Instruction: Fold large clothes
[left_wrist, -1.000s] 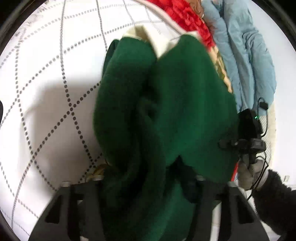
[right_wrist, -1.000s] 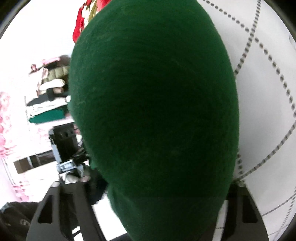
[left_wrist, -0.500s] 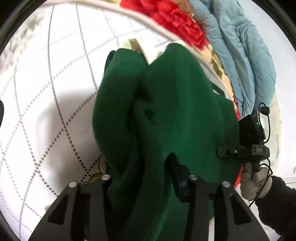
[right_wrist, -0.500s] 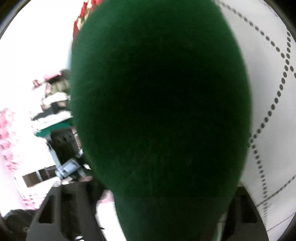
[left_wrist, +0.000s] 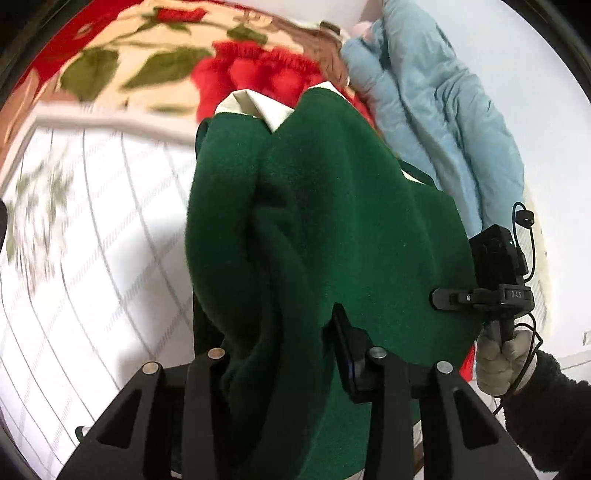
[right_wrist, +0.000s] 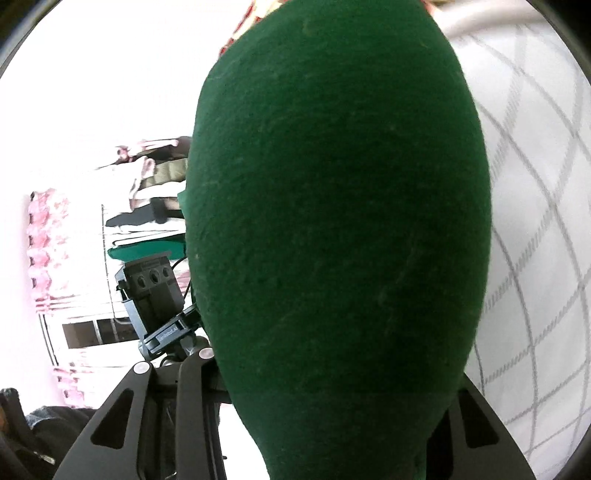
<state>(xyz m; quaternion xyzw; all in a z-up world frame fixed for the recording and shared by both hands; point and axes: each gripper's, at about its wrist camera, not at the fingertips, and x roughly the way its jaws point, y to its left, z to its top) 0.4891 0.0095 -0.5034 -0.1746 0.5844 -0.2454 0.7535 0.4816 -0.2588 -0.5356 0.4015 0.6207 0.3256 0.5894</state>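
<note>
A thick dark green garment (left_wrist: 332, 229) with a cream collar (left_wrist: 258, 107) hangs bunched between both grippers, lifted off the bed. My left gripper (left_wrist: 291, 354) is shut on a fold of it. My right gripper (right_wrist: 332, 417) is shut on another part of the green garment (right_wrist: 340, 221), which fills that view and hides its fingertips. The right gripper also shows in the left wrist view (left_wrist: 495, 291), held by a gloved hand at the garment's right edge. The left gripper shows in the right wrist view (right_wrist: 159, 306), to the left of the cloth.
A white bedspread with grey dotted diamond lines (left_wrist: 92, 258) lies below. A red and cream rose-print blanket (left_wrist: 129, 55), a red knit (left_wrist: 258, 74) and a light blue padded coat (left_wrist: 436, 110) lie at the far side. Folded clothes are stacked on a shelf (right_wrist: 147, 206).
Both grippers have lifted the green garment up and toward the far side of the bed; the rose blanket and blue coat now show larger. Both grips are unchanged.
</note>
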